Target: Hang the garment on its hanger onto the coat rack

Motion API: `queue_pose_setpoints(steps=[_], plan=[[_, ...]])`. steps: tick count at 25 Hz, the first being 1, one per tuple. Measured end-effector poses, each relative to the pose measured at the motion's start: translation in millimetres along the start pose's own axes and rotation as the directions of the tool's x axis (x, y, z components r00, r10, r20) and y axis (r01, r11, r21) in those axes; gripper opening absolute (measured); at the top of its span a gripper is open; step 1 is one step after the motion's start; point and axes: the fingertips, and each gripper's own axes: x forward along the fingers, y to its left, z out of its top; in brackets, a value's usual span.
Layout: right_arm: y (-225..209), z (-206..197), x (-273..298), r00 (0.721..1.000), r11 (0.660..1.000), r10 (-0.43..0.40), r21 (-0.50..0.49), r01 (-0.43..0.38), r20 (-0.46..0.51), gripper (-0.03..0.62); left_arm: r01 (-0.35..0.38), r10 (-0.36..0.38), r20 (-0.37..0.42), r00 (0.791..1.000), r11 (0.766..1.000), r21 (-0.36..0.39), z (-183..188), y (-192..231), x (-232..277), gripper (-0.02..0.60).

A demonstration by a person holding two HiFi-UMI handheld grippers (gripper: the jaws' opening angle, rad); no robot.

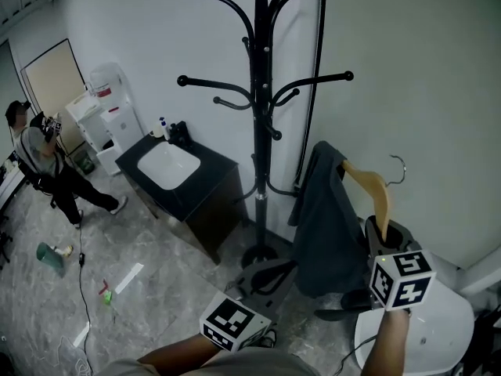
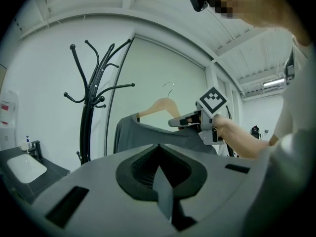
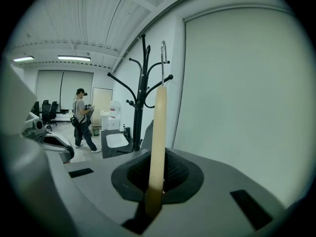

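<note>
**Desk:** What does your right hand have?

**Me:** My right gripper [image 1: 383, 233] is clamped on one wooden arm of the hanger [image 1: 373, 188]. In the right gripper view the pale arm [image 3: 158, 132] rises straight out from between the jaws, which press on it from both sides. Its metal hook [image 3: 163, 58] is at the top, beyond the jaws.

**Desk:** And the garment?

**Me:** The dark grey garment [image 1: 327, 225] hangs on that hanger. It drapes down just to the left of my right gripper.

**Desk:** Where is the rack?

**Me:** The black coat rack [image 1: 261, 92] stands ahead and to the left of my right gripper, against the white wall [image 1: 407, 69]. The hook [image 1: 399, 167] is in the air, apart from every peg.

**Desk:** Your left hand?

**Me:** My left gripper [image 1: 262, 276] is low, beside my right one, its jaws together with nothing between them [image 2: 163, 191]. Its view looks across at the garment [image 2: 148, 139] and the hanger [image 2: 160, 105].

**Desk:** Anything else?

**Me:** A black sink cabinet [image 1: 211, 186] stands left of the rack. A person [image 1: 43, 151] stands further left still.
</note>
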Motion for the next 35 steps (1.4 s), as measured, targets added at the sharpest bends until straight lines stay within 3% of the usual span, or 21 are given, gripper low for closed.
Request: queue_pose_setpoints(steps=[10,19,24,35], plan=[[-30.2,73.6,92.7,0.997,0.993,-0.083,-0.088,0.082,-0.003,0.026,0.115,-0.116,0.004,0.993,0.992,0.052,22.7,51.5,42.1,0.005],[-27.6,106.0,153.4,0.996,0.990,-0.083,-0.112,0.082,-0.013,0.026,0.138,-0.139,0.016,0.990,0.990,0.042,31.0,97.3,62.3,0.005],[-23.4,110.5,173.1,0.998,0.992,-0.057,-0.116,0.053,-0.032,0.026,0.135,-0.135,0.013,0.991,0.990,0.034,31.2,109.1,67.0,0.005],[21.3,94.8,223.5,0.993,0.989,0.088,-0.110,-0.096,-0.075,0.026,0.103,-0.104,-0.011,0.995,0.995,-0.008,20.0,137.7,73.8,0.005]])
